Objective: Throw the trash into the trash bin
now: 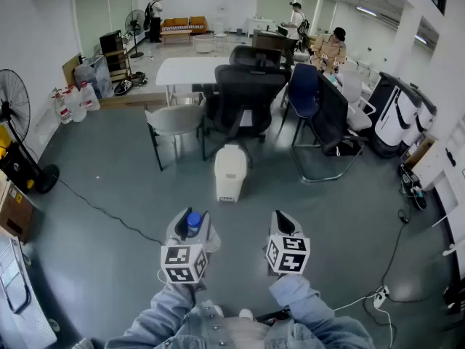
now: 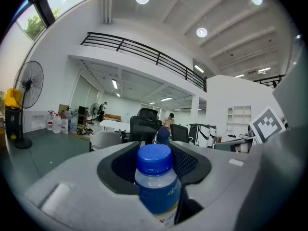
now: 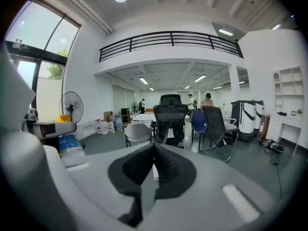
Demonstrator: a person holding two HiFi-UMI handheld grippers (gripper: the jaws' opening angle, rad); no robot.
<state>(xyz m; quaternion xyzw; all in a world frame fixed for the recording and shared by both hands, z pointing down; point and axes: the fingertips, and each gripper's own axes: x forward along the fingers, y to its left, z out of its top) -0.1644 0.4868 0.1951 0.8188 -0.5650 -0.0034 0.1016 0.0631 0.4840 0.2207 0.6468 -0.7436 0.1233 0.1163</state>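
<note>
Blue-capped plastic bottle (image 2: pixel 156 179) stands upright, clamped between the widely spread fingers (image 2: pixel 188 159) of the left gripper (image 1: pixel 190 224). The white trash bin (image 1: pixel 230 171) stands on the floor (image 1: pixel 109 166) ahead and slightly right, well apart. The right gripper (image 3: pixel 154 150) has its fingers together and holds nothing.

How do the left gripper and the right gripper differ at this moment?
The left gripper is clamped on a clear plastic bottle with a blue cap; the right gripper holds nothing. The left gripper's jaws stand apart round the bottle; the right gripper's jaws are pressed together. Both are grey, carry a marker cube and point towards the white bin.
</note>
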